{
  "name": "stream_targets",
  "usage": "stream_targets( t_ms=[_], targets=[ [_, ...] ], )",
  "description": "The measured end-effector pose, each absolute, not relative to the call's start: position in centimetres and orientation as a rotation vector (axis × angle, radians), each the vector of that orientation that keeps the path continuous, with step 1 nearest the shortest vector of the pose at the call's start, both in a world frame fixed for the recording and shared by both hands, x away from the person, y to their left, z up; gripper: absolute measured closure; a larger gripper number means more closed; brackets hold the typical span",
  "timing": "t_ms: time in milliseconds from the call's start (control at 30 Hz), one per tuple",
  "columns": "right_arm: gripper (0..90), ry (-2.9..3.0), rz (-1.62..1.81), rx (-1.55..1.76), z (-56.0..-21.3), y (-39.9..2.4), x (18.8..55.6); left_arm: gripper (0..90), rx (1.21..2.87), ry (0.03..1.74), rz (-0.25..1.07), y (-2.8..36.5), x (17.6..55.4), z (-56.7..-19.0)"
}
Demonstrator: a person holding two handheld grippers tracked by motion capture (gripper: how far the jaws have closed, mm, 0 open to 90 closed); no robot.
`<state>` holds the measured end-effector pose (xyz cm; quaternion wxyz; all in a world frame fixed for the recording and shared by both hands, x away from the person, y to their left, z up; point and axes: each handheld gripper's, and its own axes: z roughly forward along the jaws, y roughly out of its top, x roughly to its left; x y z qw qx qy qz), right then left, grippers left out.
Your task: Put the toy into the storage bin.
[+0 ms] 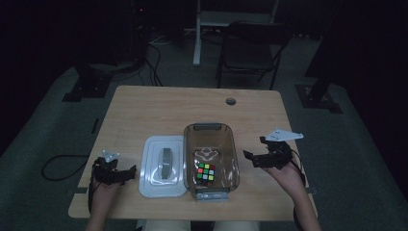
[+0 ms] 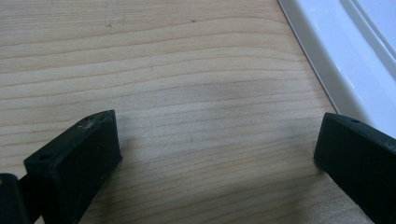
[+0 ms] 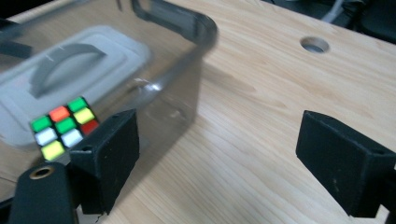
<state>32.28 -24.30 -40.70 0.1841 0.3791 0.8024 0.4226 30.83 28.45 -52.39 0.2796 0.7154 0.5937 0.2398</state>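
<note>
A clear plastic box stands near the table's front, with a colourful puzzle cube lying inside it. Just left of the box lies its white lid, grey handle up. My right gripper hovers just right of the box, open and empty. In the right gripper view its jaws stand wide over bare wood, with the cube visible through the box wall at the left. My left gripper rests low beside the lid's left edge, open. Its jaws span bare table, with the lid's rim at the right.
The wooden table has a round cable hole near its far edge. A dark folding chair and stand legs are on the floor behind. The table's far half is bare wood.
</note>
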Motion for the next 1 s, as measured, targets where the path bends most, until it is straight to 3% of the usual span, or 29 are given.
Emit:
stream_targets(
  t_ms=[1000],
  targets=[
    [11.8, 2.045, 1.046, 1.429, -51.6, -28.8, 30.3, 1.1, 1.923, 1.587, 0.64, 28.4, 30.8, -52.4]
  ],
)
